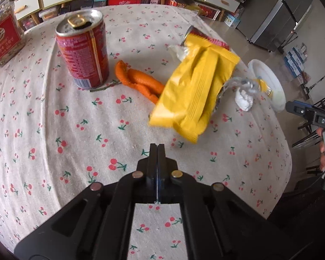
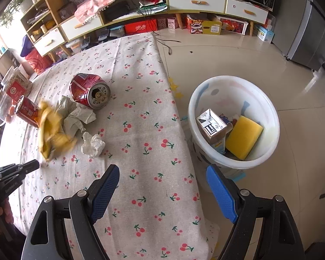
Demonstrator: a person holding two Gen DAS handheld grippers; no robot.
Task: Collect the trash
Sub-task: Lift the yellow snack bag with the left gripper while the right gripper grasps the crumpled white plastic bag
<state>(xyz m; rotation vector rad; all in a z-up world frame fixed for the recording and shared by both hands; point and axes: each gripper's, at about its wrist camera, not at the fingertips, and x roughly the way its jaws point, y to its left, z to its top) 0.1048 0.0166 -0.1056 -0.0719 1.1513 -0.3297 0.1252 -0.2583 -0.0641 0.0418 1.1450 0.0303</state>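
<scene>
The left gripper (image 1: 157, 146) hangs with fingers pressed together, empty, near the yellow wrapper (image 1: 192, 95); the right gripper (image 2: 162, 186) gapes empty over the worktop's (image 2: 140, 82) edge.

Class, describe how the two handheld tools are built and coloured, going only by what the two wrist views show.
Both are black plastic linkage frames with round silver rivets at the joints. The right tool has two long fingers faced with textured blue pads. The left tool shows narrow black fingers; white lettering marks its body in the right view.

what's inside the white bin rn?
White bin holds a yellow sponge and a small carton, with scraps between them; anything beneath those is covered.
</scene>
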